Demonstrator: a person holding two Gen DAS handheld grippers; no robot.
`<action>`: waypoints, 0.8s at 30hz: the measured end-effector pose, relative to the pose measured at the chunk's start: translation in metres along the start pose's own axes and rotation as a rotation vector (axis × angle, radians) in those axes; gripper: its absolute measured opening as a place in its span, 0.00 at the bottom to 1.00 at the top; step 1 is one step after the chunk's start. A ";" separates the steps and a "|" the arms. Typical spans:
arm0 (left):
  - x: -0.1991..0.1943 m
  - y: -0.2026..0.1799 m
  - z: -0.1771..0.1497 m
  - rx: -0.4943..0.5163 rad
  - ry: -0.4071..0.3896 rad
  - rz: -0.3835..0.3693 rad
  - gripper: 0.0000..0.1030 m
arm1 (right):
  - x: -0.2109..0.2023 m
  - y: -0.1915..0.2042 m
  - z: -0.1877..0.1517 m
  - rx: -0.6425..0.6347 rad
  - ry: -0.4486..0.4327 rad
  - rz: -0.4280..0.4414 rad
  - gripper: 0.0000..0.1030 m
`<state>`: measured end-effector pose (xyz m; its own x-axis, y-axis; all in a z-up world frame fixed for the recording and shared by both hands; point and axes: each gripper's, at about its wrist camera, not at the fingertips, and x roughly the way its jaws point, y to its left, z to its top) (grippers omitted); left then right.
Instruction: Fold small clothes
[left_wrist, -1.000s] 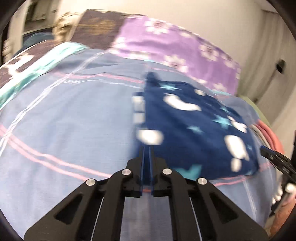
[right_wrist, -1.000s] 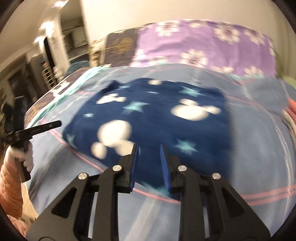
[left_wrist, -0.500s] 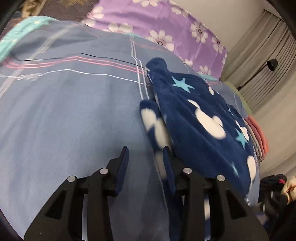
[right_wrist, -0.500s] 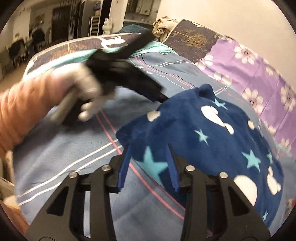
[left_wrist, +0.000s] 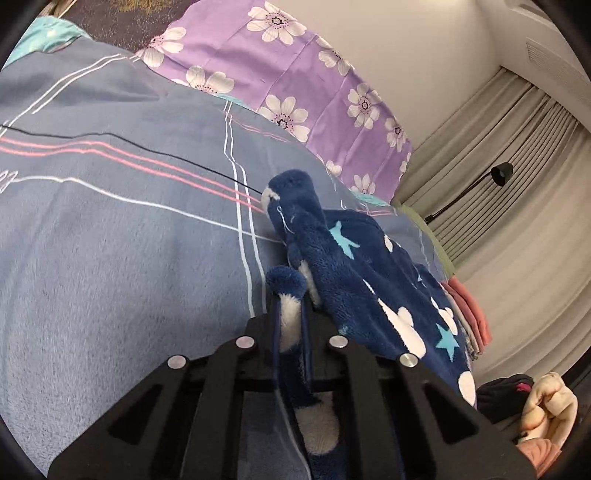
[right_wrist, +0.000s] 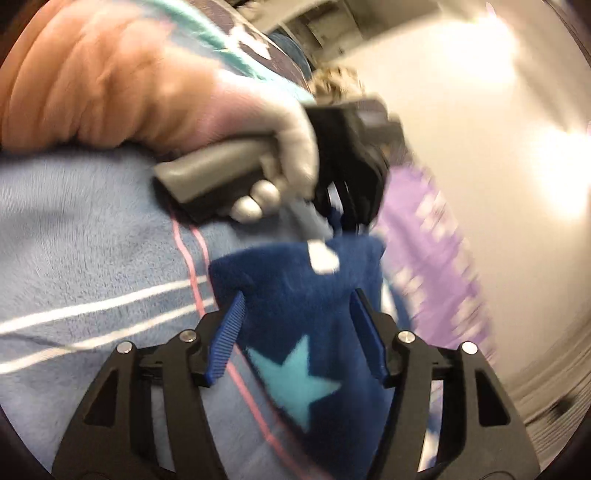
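Note:
A small navy fleece garment with light stars and white shapes lies on the blue striped bedspread. My left gripper is shut on a near corner of the garment, with fabric bunched between the fingers. In the right wrist view my right gripper is open, its blue pads either side of another corner of the garment. The left gripper, held in a gloved hand, shows just beyond, pinching the garment's far corner. The right wrist view is blurred.
Purple flowered pillows lie at the head of the bed. A stack of folded pink clothes sits at the bed's right edge. Curtains and a black lamp stand beyond it. An orange sleeve fills the right view's top left.
My left gripper has closed on the garment's corner; it was open half a second ago. My right gripper has opened wider and moved in around another corner of the garment.

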<state>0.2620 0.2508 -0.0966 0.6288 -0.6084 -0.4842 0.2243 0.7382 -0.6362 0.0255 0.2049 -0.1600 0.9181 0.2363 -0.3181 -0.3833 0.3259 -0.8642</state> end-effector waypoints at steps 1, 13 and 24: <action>0.002 0.001 0.000 -0.006 0.004 0.002 0.09 | 0.002 0.001 0.003 -0.018 0.008 -0.015 0.58; 0.005 0.016 -0.005 -0.041 0.025 0.011 0.09 | -0.011 0.007 0.019 -0.009 0.003 0.062 0.65; 0.002 0.028 -0.006 -0.095 0.029 -0.030 0.09 | 0.000 -0.049 0.036 0.389 0.115 0.360 0.15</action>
<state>0.2655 0.2682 -0.1188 0.6006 -0.6388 -0.4809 0.1701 0.6898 -0.7038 0.0402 0.2220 -0.1039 0.7185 0.3009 -0.6271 -0.6646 0.5630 -0.4914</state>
